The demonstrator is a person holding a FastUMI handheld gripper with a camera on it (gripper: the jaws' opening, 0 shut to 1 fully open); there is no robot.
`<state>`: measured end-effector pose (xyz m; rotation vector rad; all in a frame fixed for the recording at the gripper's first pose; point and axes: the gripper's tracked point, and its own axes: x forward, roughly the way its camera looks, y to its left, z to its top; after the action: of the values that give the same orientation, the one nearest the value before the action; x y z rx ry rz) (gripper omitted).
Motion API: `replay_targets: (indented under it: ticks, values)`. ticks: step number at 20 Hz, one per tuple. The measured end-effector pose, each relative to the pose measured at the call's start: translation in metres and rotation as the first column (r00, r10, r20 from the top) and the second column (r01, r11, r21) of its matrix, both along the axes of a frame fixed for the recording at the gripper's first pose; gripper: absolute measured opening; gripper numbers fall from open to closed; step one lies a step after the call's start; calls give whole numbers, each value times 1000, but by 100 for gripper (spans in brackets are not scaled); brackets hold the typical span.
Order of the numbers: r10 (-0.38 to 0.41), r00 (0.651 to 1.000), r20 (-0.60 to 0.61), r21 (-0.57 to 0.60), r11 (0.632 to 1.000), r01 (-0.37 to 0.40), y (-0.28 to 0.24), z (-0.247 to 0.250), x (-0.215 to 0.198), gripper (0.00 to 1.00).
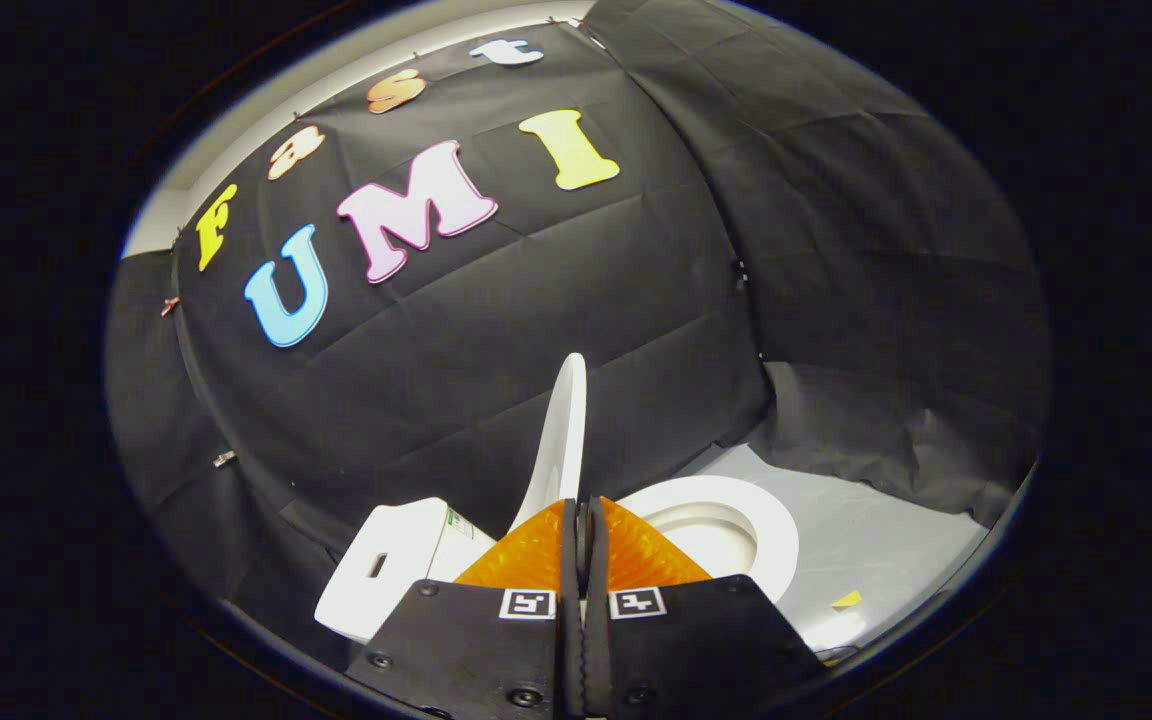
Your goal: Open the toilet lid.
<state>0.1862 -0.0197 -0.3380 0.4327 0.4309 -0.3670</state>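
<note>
Standing at the left, the white toilet tank (391, 570) sits against the black cloth wall (536, 330), with a dark slot in its near face. Immediately right of the tank, the toilet lid (558, 440) is raised close to upright and seen edge-on, rising above the fingertips. The gripper (584, 520) is positioned at the base of the lid; its two fingers are drawn together with the lower edge of the lid pinched between them, both fingers pressing on it. Right of the fingers, the toilet seat (771, 530) lies flat and uncovered, ringing the open bowl (711, 535). Further right, the pale grey floor (886, 540) extends to the cloth wall, and a small yellow scrap (847, 600) lies on the floor near the seat.
</note>
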Motion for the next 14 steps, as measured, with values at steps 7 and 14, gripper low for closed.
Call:
replay_targets:
  ticks: [7,14]
  values:
    - [80,996,-38,-196,977,-86,70,36,22,5]
    - [166,984,-68,-319,931,-179,147,50,39,5]
